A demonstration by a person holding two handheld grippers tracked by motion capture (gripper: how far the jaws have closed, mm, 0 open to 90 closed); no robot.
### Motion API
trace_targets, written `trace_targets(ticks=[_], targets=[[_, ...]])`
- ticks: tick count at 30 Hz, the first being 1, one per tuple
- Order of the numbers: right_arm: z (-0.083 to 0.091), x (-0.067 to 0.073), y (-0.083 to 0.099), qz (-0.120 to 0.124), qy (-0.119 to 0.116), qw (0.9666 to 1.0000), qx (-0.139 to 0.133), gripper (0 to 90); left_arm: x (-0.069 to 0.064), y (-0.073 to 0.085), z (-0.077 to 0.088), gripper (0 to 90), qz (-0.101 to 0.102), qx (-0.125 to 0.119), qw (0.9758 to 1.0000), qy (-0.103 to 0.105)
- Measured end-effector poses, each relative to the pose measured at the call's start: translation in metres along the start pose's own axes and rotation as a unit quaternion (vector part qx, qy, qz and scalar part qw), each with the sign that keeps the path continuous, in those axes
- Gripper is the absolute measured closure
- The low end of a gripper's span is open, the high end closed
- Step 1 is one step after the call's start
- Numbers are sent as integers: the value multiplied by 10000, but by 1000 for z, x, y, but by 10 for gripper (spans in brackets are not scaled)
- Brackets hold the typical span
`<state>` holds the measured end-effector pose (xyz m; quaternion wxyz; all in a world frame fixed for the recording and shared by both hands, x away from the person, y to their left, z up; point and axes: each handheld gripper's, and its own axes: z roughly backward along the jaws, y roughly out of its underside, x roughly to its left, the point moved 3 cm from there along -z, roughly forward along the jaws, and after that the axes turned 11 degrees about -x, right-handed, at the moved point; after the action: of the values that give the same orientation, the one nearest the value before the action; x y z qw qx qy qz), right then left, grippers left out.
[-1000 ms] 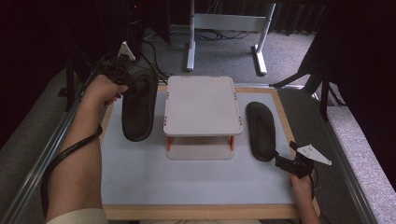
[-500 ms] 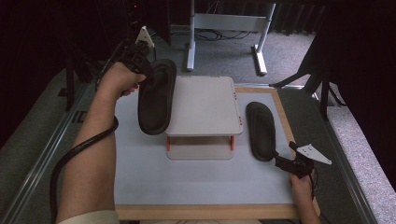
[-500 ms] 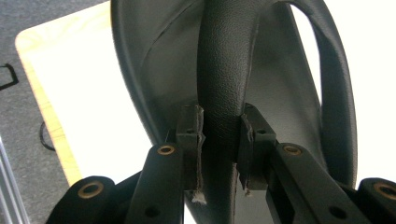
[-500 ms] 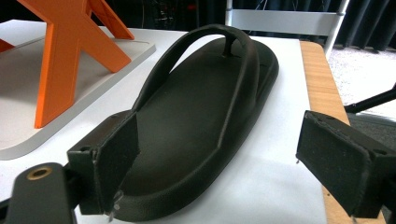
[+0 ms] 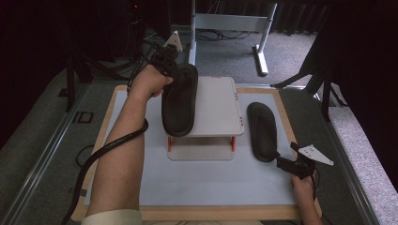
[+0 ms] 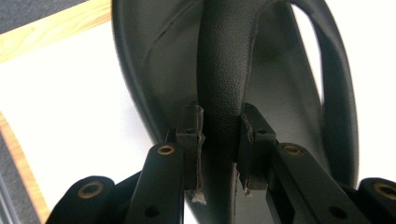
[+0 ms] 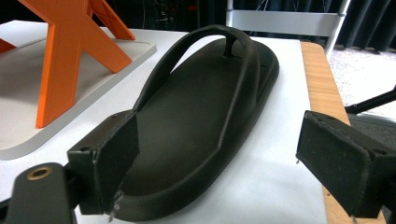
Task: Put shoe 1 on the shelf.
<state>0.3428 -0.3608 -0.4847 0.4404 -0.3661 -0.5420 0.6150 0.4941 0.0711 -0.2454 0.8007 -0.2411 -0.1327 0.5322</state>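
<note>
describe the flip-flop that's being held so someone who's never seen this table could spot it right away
Start at the white mat in its wooden frame, then find the small white shelf on orange legs at its middle. The held flip-flop hangs over that shelf's left edge, its strap clamped in the left gripper. Its black twin lies flat on the mat to the shelf's right, ungripped.

My left claw [image 5: 174, 80] hides the sandal's [image 5: 179, 101] toe end at twelve o'clock; the sandal covers the white stand's [image 5: 213, 110] left edge.
</note>
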Motion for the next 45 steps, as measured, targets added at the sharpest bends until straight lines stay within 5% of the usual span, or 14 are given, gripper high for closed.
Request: trace_targets(ticks=[9,14,25,30,31,45], targets=[[0,0,0,7,-29,10000,3,124,-18,-8,-15,733,278,-63,9996,-28],[0,0,0,8,-47,10000,3,124,-19,-6,-23,731,220,161,9992,-297],[0,0,0,-6,-63,10000,8,124,-20,-5,-30,704,113,204,9994,-242],[0,0,0,4,-62,10000,4,124,-17,-4,-25,538,77,-5,10000,-38],[0,0,0,-1,-61,10000,5,124,-15,-4,-20,532,85,-167,9997,153],[-1,1,0,15,-64,10000,25,124,5,11,1,542,-16,-334,9985,429]])
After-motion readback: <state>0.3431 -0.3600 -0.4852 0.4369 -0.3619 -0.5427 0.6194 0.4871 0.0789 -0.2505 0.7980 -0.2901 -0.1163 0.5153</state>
